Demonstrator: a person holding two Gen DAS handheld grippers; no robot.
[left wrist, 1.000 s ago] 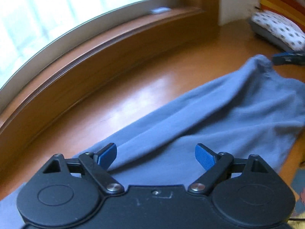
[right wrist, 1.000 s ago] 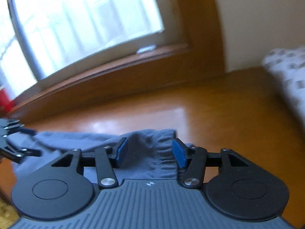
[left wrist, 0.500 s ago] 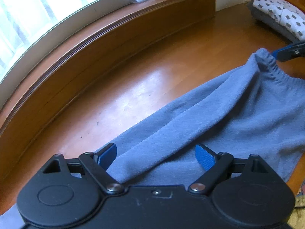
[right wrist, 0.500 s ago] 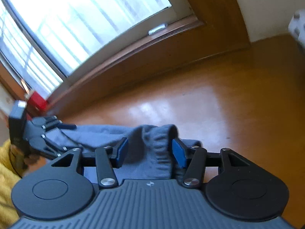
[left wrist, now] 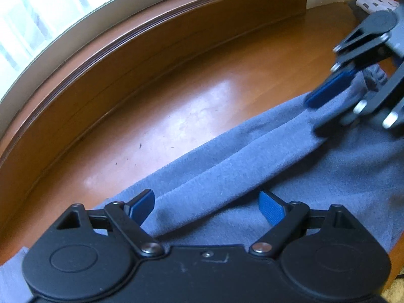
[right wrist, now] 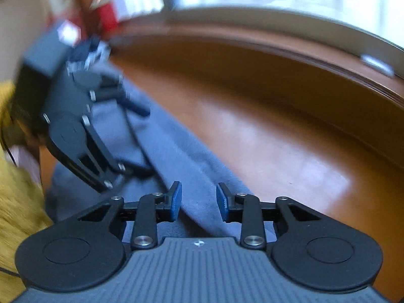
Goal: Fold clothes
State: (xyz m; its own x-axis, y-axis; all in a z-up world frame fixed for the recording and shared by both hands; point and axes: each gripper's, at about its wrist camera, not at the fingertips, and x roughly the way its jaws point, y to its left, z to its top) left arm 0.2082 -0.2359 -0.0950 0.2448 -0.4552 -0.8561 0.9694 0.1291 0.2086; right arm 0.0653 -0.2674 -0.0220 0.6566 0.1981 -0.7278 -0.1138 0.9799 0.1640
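A grey-blue garment point(left wrist: 252, 166) lies stretched out on the wooden floor point(left wrist: 202, 106), with a long fold along it. My left gripper point(left wrist: 207, 203) is open just above its near end, the fold running between the blue pads without touching them. In the left wrist view my right gripper point(left wrist: 325, 108) comes in from the upper right, with the ribbed waistband point(left wrist: 376, 75) bunched in it. In the blurred right wrist view the right gripper point(right wrist: 199, 199) has the garment's fold point(right wrist: 202, 176) between its closing jaws, pads against the cloth. The left gripper point(right wrist: 139, 139) is also in that view, over the garment's far end.
A curved wooden sill point(left wrist: 151, 50) and a bright window run along the far side. A dotted cushion point(left wrist: 373, 0) lies at the far right. Yellow fabric point(right wrist: 15, 202) and a red object point(right wrist: 106, 15) sit beside the left gripper. A rug edge point(left wrist: 394, 287) shows at the bottom right.
The right gripper has swung across toward the left gripper, taking the waistband end with it, and its jaws have narrowed. The left gripper has sunk a little closer to the cloth.
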